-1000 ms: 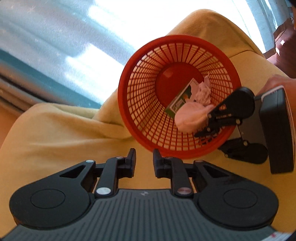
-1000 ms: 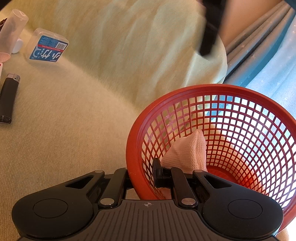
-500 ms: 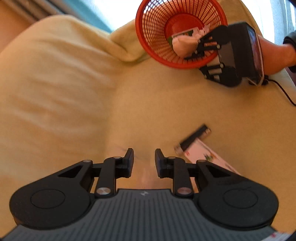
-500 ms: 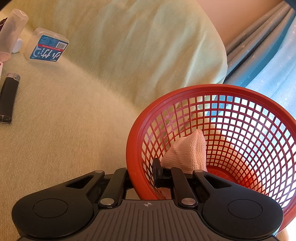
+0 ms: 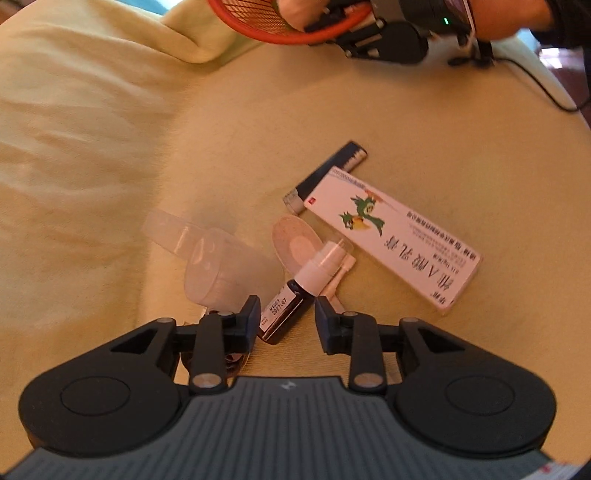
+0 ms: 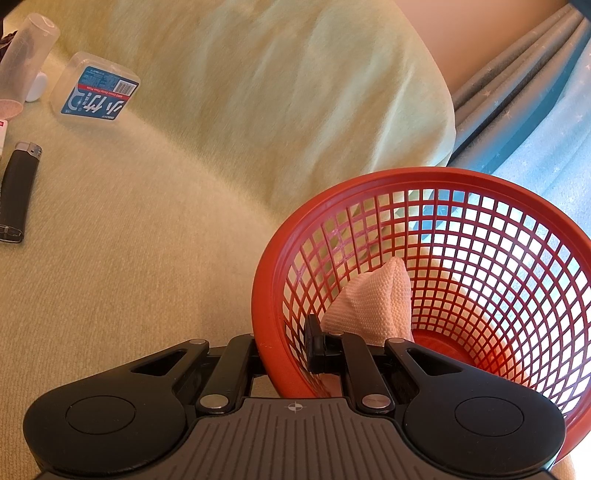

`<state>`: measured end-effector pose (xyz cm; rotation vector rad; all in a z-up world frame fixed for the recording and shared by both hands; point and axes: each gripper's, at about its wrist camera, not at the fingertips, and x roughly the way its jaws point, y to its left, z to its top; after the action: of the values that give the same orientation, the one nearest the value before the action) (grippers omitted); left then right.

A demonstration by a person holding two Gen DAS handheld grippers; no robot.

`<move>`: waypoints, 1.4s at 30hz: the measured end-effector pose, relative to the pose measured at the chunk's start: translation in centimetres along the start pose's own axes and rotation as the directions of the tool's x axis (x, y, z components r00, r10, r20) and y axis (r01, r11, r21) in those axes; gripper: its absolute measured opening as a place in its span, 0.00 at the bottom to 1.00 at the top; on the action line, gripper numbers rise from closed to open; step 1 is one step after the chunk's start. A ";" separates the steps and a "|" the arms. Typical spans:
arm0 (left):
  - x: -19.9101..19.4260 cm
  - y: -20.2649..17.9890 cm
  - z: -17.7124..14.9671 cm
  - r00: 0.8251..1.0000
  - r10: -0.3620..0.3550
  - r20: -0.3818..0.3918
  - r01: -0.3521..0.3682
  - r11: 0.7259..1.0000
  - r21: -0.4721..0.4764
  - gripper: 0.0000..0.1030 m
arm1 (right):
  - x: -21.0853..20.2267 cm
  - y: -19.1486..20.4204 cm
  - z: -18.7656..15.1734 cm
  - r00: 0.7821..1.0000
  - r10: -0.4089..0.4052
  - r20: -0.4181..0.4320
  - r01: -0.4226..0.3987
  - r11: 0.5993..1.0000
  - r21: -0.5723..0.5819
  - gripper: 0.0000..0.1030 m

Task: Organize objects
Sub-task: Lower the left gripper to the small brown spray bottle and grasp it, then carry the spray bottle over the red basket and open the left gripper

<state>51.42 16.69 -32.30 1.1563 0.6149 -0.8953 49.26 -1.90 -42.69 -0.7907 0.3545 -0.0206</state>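
Observation:
A small dark spray bottle (image 5: 282, 308) with a white nozzle lies on the yellow sofa cushion (image 5: 424, 122). My left gripper (image 5: 287, 314) hangs over it with its jaws opening. The bottle's body sits between the fingers, and the right pad stands clear of it. My right gripper (image 6: 284, 350) is shut on the rim of the red mesh basket (image 6: 480, 236), holding it tilted. A pink cloth (image 6: 369, 306) lies inside the basket. In the left wrist view the basket (image 5: 258, 22) shows at the top edge.
Beside the bottle lie a white carton with a green bird (image 5: 391, 236), a black lighter (image 5: 325, 171), a clear plastic cup (image 5: 225, 269) and a round pink pad (image 5: 295, 243). A clear box with a blue label (image 6: 94, 92) rests near the back cushion. Curtains hang behind the sofa.
My left gripper has left the basket and dropped toward the loose items on the seat. Its jaws have widened and now straddle the spray bottle. The right gripper and basket have not moved.

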 end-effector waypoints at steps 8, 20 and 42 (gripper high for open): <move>2.1 -0.9 -0.1 0.999 0.008 -0.038 -0.001 0.979 0.202 0.27 | 0.0 0.0 0.0 1.000 0.000 0.000 0.000 1.000 0.000 0.06; 1.7 -1.7 -0.7 0.999 0.025 -0.038 -0.013 0.955 0.297 0.21 | 0.0 0.0 -0.3 1.000 0.000 0.000 0.000 1.000 0.001 0.06; -3.2 -1.9 0.6 0.996 0.085 0.032 -0.091 0.913 0.397 0.18 | 0.2 0.1 -0.1 1.000 0.002 0.003 -0.002 1.000 0.005 0.06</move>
<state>48.09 16.72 -30.48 1.5304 0.3710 -0.9774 49.40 -1.91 -42.89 -0.7854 0.3528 -0.0184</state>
